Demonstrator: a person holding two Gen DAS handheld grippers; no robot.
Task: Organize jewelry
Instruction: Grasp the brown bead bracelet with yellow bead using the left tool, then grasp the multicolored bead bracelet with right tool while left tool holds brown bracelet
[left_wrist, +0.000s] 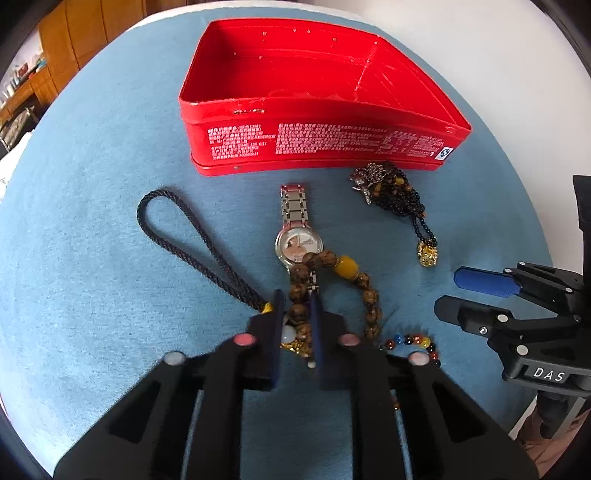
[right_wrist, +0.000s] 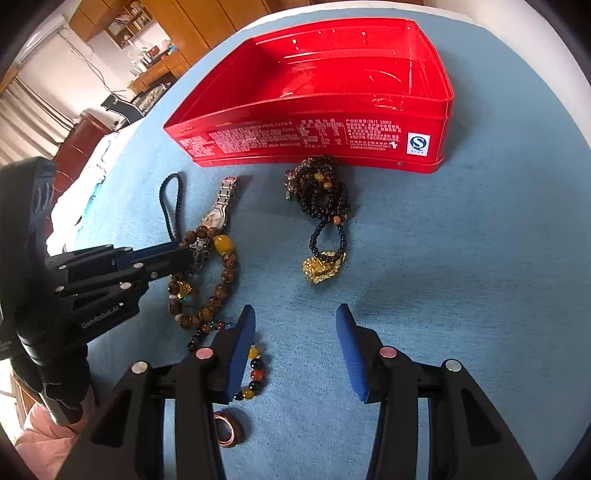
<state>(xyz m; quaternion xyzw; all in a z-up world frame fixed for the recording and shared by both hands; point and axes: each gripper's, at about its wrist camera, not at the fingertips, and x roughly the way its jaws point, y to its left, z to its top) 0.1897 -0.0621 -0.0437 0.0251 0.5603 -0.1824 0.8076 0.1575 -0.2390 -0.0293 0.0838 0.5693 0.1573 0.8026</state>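
An empty red tin box (left_wrist: 317, 59) (right_wrist: 332, 74) stands at the back of the blue cloth. In front lie a silver watch (left_wrist: 297, 236) (right_wrist: 218, 210), a brown bead bracelet with a yellow bead (left_wrist: 369, 291) (right_wrist: 225, 273), a dark cord loop (left_wrist: 177, 229) (right_wrist: 171, 206), a black bead necklace with a gold charm (left_wrist: 399, 195) (right_wrist: 325, 199) and a multicolour bead bracelet (left_wrist: 413, 341) (right_wrist: 255, 365). My left gripper (left_wrist: 297, 306) (right_wrist: 184, 258) is shut on the brown bead bracelet. My right gripper (right_wrist: 295, 325) (left_wrist: 448, 290) is open and empty above bare cloth.
A copper-coloured ring (right_wrist: 227, 426) lies near the right gripper's left finger. The blue cloth (left_wrist: 92, 258) covers a round table; its edge curves at left and right. Wooden furniture (right_wrist: 177, 22) stands beyond.
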